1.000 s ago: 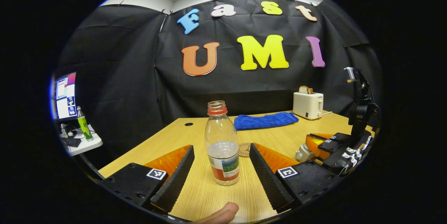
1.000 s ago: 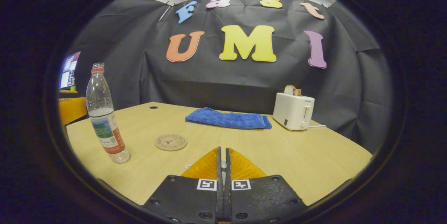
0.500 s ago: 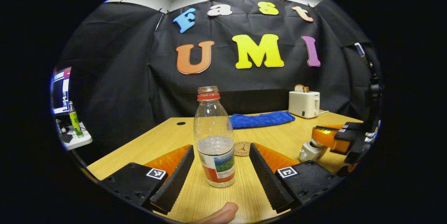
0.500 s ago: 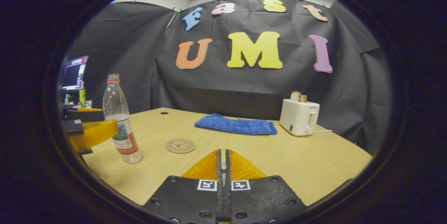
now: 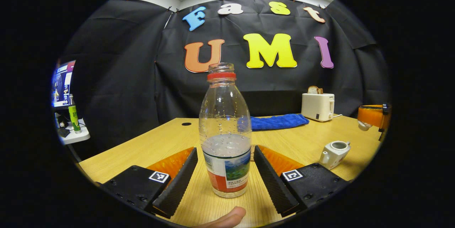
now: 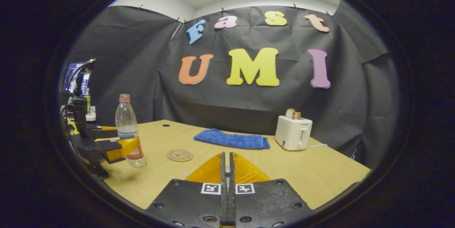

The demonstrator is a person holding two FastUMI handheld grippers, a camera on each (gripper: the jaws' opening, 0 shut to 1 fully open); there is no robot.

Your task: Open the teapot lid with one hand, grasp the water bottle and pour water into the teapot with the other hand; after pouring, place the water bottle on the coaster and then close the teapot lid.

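Since a second ago the water bottle (image 5: 225, 139) has grown larger at the centre of the left gripper view, as the left gripper (image 5: 225, 171) closed in around it, and the right gripper (image 5: 373, 116) has risen away from the teapot (image 5: 333, 153) to the right edge of that view, a small white piece showing at its tip, leaving the pot's top open.

A pale wooden table (image 5: 295, 141) fills the lower half of both views, backed by the black cloth wall. At the far side lie a blue towel (image 5: 277, 122) and, right of it, a white toaster (image 5: 318, 106) with bread in its slot. In the right gripper view the round coaster (image 6: 180, 155) sits left of centre, near the bottle (image 6: 128, 132) but apart from it. At the left edge of the left gripper view a monitor (image 5: 61, 84) and a green bottle (image 5: 74, 118) stand on a side shelf.

Left gripper's jaws stand wide, one finger on each side of the bottle's lower body with a gap showing on both sides; a fingertip (image 5: 224, 218) of the holding hand shows at the bottom edge. In the right gripper view the left gripper (image 6: 117, 142) reaches in level from the left. There too, the right gripper (image 6: 227, 171) at bottom centre has its fingers pressed together; whether anything is pinched between them cannot be told from that view.
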